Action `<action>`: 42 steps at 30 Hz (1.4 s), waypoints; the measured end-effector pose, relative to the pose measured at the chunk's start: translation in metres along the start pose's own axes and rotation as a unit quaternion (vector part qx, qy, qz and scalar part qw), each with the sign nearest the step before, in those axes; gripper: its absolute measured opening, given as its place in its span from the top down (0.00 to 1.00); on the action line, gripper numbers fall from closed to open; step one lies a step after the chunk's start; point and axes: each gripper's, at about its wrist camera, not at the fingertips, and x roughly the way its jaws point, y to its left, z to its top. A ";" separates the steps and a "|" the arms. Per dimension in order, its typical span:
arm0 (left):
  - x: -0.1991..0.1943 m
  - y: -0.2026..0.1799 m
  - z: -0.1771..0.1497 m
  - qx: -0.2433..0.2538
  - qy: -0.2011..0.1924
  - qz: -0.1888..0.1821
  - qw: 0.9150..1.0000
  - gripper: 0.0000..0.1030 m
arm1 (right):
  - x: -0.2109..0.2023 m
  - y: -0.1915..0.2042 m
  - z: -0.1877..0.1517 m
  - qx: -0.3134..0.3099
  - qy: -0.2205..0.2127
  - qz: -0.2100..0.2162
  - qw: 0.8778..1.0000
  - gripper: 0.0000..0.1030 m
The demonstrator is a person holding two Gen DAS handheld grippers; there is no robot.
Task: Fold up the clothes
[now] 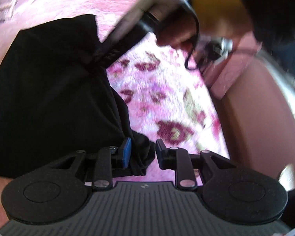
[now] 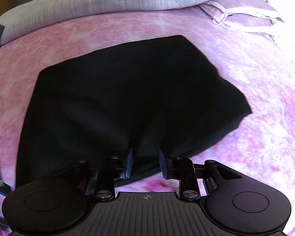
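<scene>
I find no word, brand or number that I can read in either view. The only sign is a small crosshair mark, a circle cut by a cross, on the ribbed grey body of my right tongs (image 2: 145, 162), at the middle of its front edge. My left tongs (image 1: 142, 152) carry a small pale mark at the same spot, too blurred for me to make out. Up in the left view a blurred black device (image 1: 219, 49) shows some pale strokes that might be lettering, but I cannot read them.
</scene>
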 end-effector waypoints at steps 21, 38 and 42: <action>0.007 0.197 0.015 -0.069 -0.006 0.141 0.988 0.97 | 0.027 -0.090 0.029 0.110 -0.069 -0.025 0.991 0.77; -0.043 0.168 -0.002 -0.038 0.034 0.195 0.979 0.90 | -0.056 -0.029 -0.021 0.243 -0.047 0.026 0.969 0.55; -0.061 0.139 -0.018 0.018 0.021 0.192 0.981 0.87 | -0.084 0.026 -0.056 0.267 -0.034 0.061 0.961 0.53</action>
